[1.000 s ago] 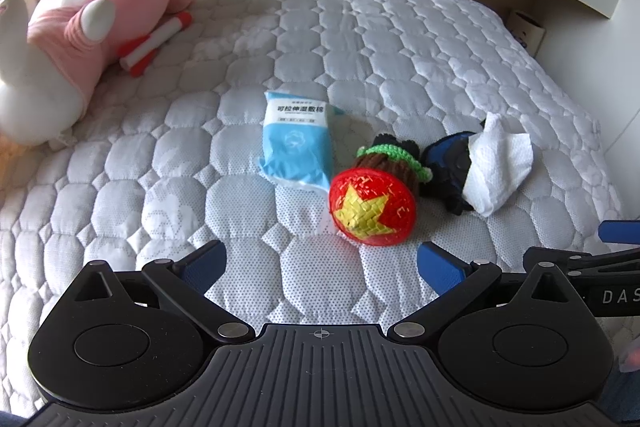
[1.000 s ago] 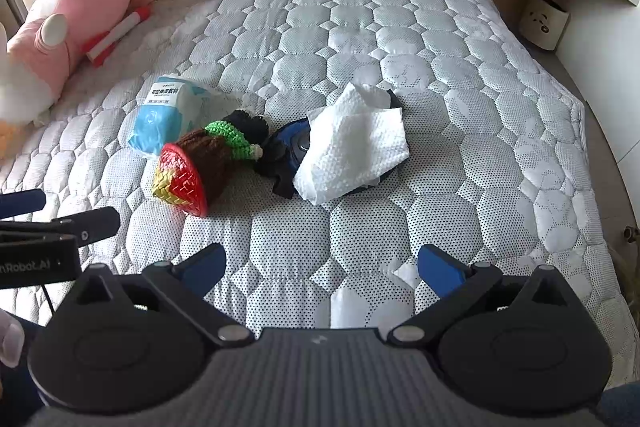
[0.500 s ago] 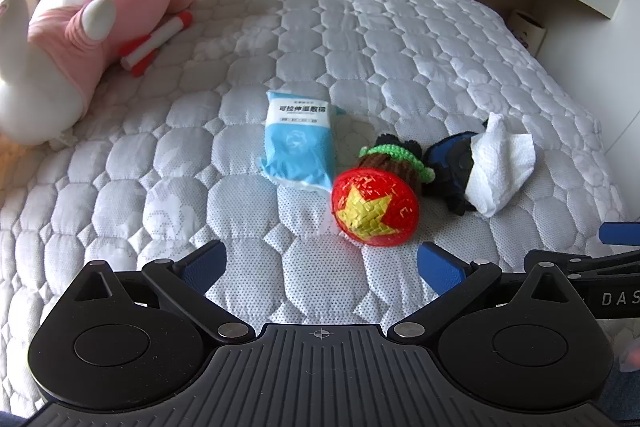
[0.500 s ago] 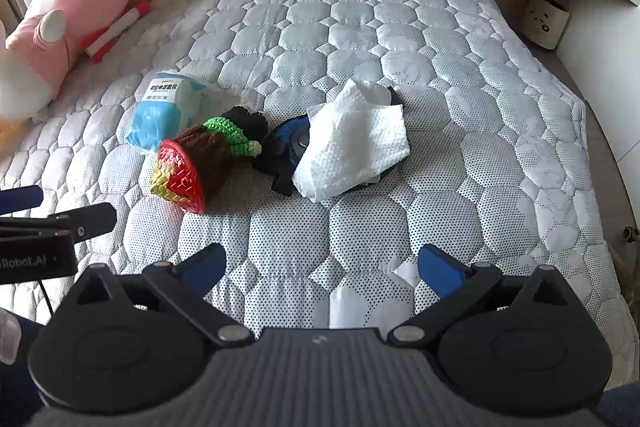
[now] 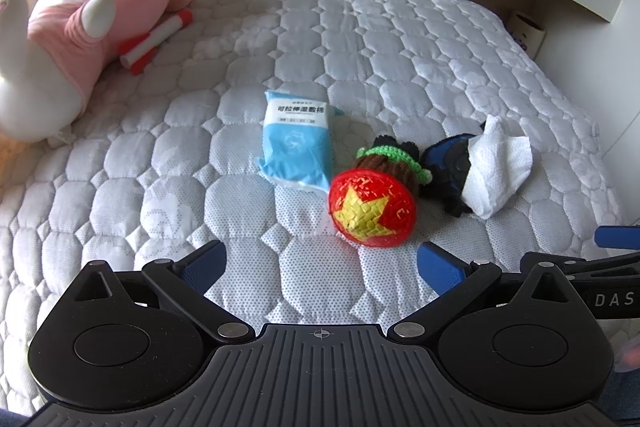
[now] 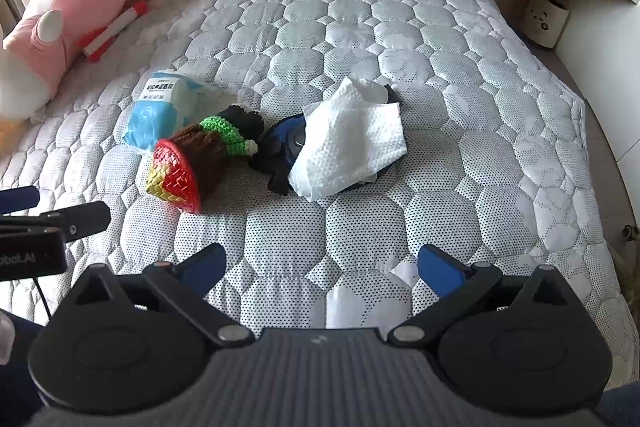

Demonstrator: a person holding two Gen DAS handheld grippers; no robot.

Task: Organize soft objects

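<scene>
Both views crept nearer the crocheted doll (image 5: 382, 197); tissue (image 6: 350, 139) beside it; both tools wide, empty.

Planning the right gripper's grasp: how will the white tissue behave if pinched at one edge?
The tissue is thin, crumpled and draped over a dark blue item, so it will likely hang limp. It looks very light and may slide off without dragging that item. A push would probably only bunch it.
</scene>
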